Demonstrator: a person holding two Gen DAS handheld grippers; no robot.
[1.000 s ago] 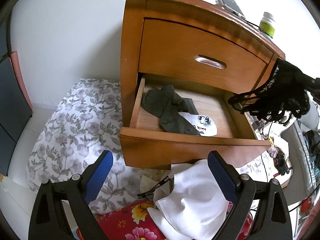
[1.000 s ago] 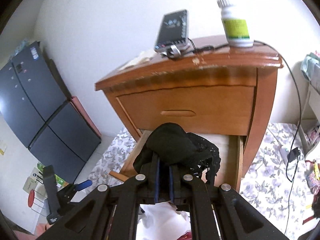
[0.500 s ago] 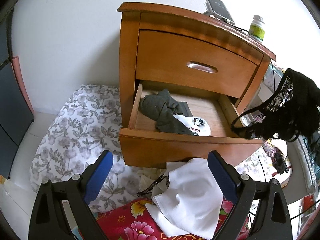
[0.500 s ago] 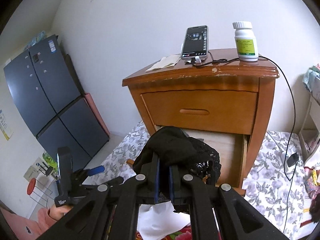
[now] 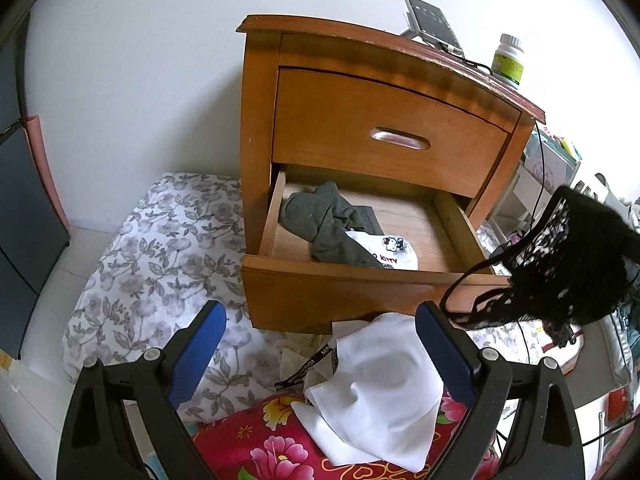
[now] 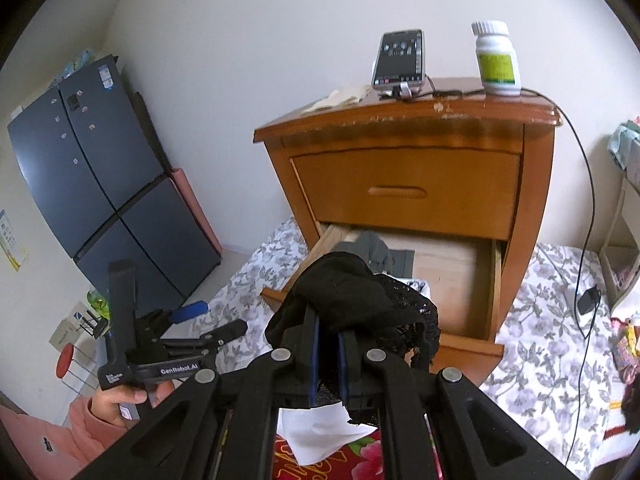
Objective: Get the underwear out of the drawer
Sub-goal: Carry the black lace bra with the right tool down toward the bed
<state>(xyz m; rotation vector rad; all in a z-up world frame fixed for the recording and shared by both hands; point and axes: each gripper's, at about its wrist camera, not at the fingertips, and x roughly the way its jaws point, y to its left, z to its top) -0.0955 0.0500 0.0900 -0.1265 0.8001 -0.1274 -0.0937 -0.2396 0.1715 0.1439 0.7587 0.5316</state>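
Since a second ago, the black lace underwear (image 5: 568,264) has drifted away from the nightstand: it hung against the right end of the top drawer front then, and now it hangs at the right edge of the left wrist view, clear of the open bottom drawer (image 5: 360,280) and lower in the frame. Seen from the right wrist, the right gripper (image 6: 328,344) has its blue pads pressed together on the underwear (image 6: 352,304), which bunches over the fingertips at the lower centre of the frame, with the nightstand (image 6: 404,128) looking smaller and farther off than before. The left gripper (image 5: 316,344) stands wide open with nothing between its blue pads (image 5: 196,348), at the bottom of its own view, above a white cloth (image 5: 376,388) and a red flowered fabric (image 5: 264,440). In the right wrist view the same left gripper (image 6: 208,320) appears at the lower left, held by a hand (image 6: 124,404) in a pink sleeve. Inside the drawer lie a grey garment (image 5: 324,220) and a white piece with a cartoon print (image 5: 392,252). A phone (image 6: 398,60) and a white bottle (image 6: 496,60) stand on top of the nightstand.
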